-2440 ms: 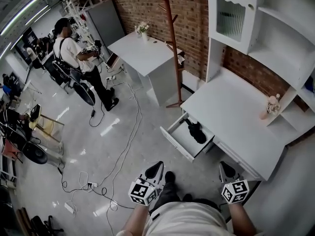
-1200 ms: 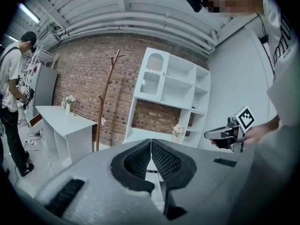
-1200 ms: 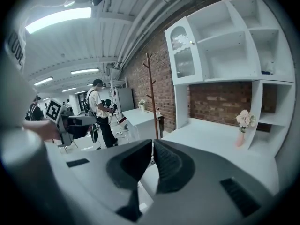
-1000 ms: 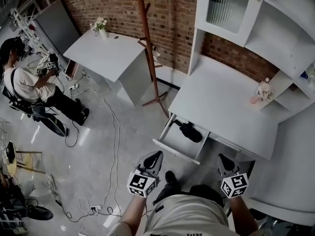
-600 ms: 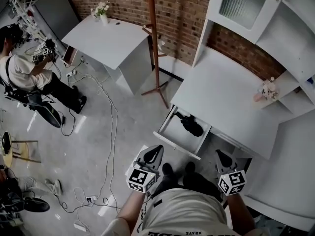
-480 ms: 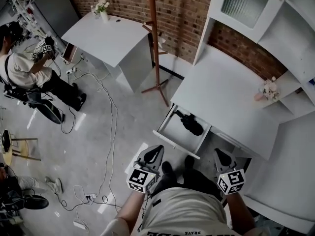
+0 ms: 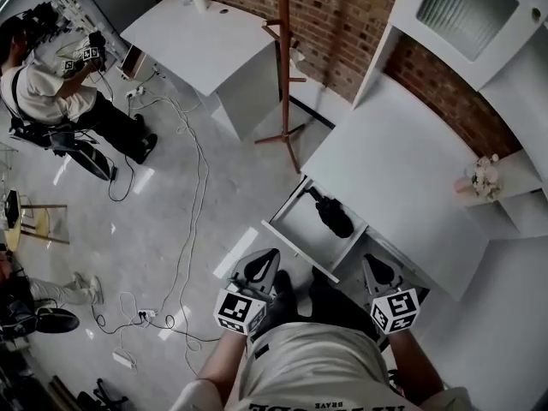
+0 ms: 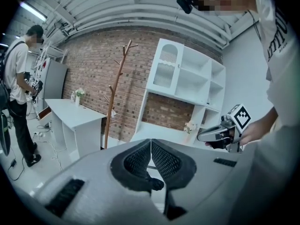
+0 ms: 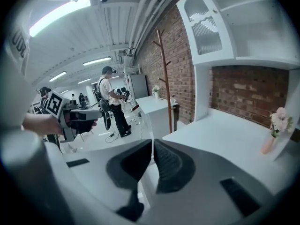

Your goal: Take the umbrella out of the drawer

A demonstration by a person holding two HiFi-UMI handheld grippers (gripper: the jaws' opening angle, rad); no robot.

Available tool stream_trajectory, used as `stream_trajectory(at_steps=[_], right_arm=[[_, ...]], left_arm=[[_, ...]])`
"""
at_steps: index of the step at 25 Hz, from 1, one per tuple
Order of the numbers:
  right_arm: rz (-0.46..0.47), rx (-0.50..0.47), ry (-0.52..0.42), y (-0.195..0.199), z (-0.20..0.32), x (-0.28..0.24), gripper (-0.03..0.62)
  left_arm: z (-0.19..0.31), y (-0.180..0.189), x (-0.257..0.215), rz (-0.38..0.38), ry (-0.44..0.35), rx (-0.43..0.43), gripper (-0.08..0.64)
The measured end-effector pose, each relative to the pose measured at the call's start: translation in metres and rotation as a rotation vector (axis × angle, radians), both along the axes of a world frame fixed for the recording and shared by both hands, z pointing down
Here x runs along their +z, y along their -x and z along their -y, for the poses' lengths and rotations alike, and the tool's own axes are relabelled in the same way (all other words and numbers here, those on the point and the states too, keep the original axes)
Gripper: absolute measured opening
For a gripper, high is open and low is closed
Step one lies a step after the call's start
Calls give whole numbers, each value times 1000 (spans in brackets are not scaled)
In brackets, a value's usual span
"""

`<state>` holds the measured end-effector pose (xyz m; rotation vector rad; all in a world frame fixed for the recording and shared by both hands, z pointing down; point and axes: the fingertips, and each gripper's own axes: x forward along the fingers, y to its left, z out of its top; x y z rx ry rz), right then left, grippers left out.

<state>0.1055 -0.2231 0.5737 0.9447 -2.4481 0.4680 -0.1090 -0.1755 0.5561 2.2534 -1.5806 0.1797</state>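
Brick wall [image 7: 342, 15]; white desk [image 7: 402, 178]; black, seemingly fabric umbrella [image 7: 332, 217] in drawer [image 7: 305, 229]; left gripper [image 7: 269, 254], right gripper [image 7: 371, 260] closed.

Nothing legible — shirt print [image 7: 330, 406] blurred

Wooden coat stand [image 7: 283, 67], small flower vase [image 7: 485, 178]

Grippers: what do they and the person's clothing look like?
The left gripper and right gripper are grey shells with black meshed pads; each carries a white cube with black square markers. No cables show. The person wears a pale short-sleeved T-shirt.
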Motion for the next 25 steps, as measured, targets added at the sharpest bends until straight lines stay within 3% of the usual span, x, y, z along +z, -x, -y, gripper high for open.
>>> stream_trajectory(at_steps=[13,25], right_arm=[[-55,-208,120,14,37,65,32],[-163,-284,199,9,51,143,32]], left_arm=[[11,-17,55,-3,129,-161,26],[-2,-40,116,-27,222,-245,26]])
